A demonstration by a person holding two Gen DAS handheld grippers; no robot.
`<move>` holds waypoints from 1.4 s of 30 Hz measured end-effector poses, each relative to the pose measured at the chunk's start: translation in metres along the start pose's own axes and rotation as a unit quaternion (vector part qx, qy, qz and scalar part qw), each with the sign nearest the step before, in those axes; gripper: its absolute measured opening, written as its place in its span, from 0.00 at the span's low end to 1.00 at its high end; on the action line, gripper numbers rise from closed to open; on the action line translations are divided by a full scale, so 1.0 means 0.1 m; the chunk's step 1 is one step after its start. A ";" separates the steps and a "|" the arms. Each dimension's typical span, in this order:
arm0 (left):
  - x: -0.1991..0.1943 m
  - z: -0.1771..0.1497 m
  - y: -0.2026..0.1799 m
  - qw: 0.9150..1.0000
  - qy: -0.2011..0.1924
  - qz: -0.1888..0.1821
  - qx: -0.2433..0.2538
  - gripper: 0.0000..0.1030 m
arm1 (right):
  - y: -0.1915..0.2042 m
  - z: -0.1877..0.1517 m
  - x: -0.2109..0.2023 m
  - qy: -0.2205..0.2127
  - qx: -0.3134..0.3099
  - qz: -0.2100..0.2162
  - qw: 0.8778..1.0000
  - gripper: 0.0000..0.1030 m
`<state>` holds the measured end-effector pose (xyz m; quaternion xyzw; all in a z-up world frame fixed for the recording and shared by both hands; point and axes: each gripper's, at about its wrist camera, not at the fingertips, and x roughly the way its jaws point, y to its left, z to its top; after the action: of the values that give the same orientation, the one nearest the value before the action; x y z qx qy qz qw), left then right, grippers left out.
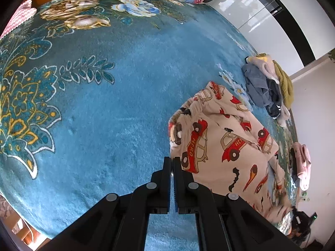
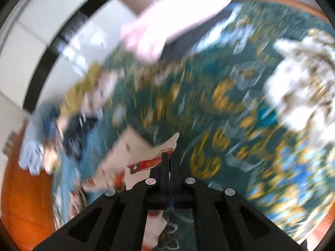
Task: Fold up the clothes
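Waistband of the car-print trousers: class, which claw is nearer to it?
Left. The left claw pinches the car-print trousers beside their waistband; the right claw grips printed fabric with no waistband in its view.

Left of the car-print trousers (image 1: 222, 144) the teal rug (image 1: 117, 96) lies bare and wide — open passage. To their right a heap of clothes (image 1: 268, 83) and pink folded garment (image 1: 302, 165) crowd the rug's edge.
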<state>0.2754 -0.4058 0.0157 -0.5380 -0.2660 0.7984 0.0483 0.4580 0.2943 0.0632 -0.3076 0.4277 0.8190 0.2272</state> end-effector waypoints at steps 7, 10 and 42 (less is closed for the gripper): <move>0.05 -0.15 0.22 1.000 0.019 0.015 -0.020 0.03 | -0.44 -0.08 -0.23 -0.003 0.038 -0.032 0.999 0.01; -0.02 -0.07 0.27 0.999 0.006 0.009 -0.032 0.03 | -0.58 -0.19 -0.22 0.010 0.039 -0.052 0.998 0.01; 0.43 0.20 -0.22 0.993 0.032 -0.059 -0.092 0.58 | -0.78 -0.24 -0.27 0.020 0.085 -0.047 0.995 0.03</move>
<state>0.2358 -0.3788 -0.0039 -0.5491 -0.3679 0.7485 0.0541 0.5337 0.3126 0.0275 -0.3232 0.4851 0.7620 0.2822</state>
